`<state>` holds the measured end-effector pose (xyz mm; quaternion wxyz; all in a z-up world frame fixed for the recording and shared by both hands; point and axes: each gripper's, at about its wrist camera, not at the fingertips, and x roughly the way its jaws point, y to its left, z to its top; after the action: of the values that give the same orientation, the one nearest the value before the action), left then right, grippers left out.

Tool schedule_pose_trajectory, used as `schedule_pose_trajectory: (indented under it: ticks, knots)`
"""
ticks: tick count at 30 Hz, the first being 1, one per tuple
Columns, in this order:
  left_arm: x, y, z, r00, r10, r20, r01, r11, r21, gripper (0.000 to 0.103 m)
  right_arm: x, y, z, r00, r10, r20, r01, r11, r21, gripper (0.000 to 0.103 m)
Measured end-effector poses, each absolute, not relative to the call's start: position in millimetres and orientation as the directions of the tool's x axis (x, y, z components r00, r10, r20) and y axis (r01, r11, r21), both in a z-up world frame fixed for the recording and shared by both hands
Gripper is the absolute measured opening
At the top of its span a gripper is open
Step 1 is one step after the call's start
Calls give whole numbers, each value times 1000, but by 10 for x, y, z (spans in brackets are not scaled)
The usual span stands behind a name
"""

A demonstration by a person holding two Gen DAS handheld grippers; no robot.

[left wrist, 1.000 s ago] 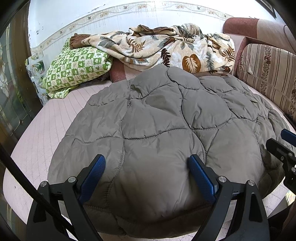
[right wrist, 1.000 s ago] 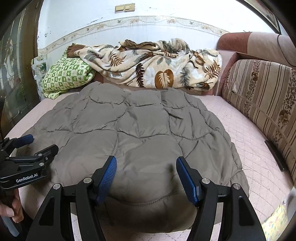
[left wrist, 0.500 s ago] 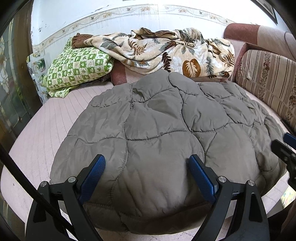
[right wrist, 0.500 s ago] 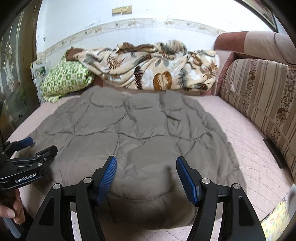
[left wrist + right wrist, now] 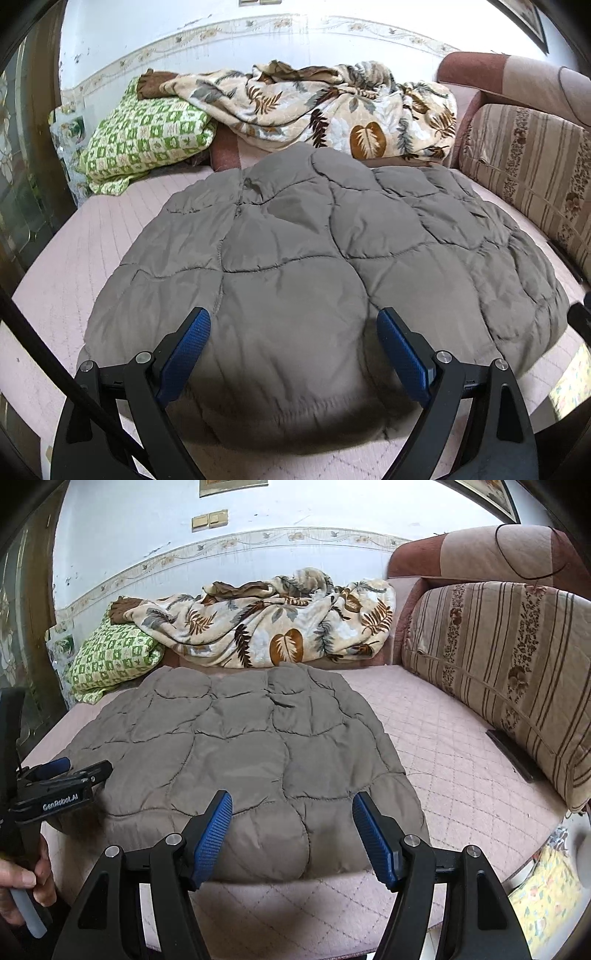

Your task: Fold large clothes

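A large grey quilted puffer garment (image 5: 314, 266) lies spread flat on the pink bed; it also shows in the right wrist view (image 5: 236, 753). My left gripper (image 5: 293, 343) is open and empty, hovering over the garment's near hem. My right gripper (image 5: 291, 827) is open and empty, above the near right part of the garment. The left gripper also shows in the right wrist view (image 5: 59, 775) at the garment's left edge, held by a hand. A sliver of the right gripper shows at the right edge of the left wrist view.
A leaf-print blanket (image 5: 266, 627) and a green checked pillow (image 5: 110, 657) lie at the bed's far end by the wall. A striped sofa cushion (image 5: 509, 672) lines the right side. Pink quilted mattress (image 5: 443, 746) shows right of the garment.
Both grippers have pulled back towards the near edge and risen a little. The garment lies still and both grippers stay open.
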<state>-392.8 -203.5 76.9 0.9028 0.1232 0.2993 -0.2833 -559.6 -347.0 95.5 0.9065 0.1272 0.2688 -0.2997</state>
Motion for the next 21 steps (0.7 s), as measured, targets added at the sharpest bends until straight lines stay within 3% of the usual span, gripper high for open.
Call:
schedule_pose_trajectory:
  ticks: [21]
  knots:
    - [-4046, -1653, 861, 700, -392, -597, 516, 856, 43, 91, -5257, -3226, 979, 733, -393, -555, 522, 848, 88, 75]
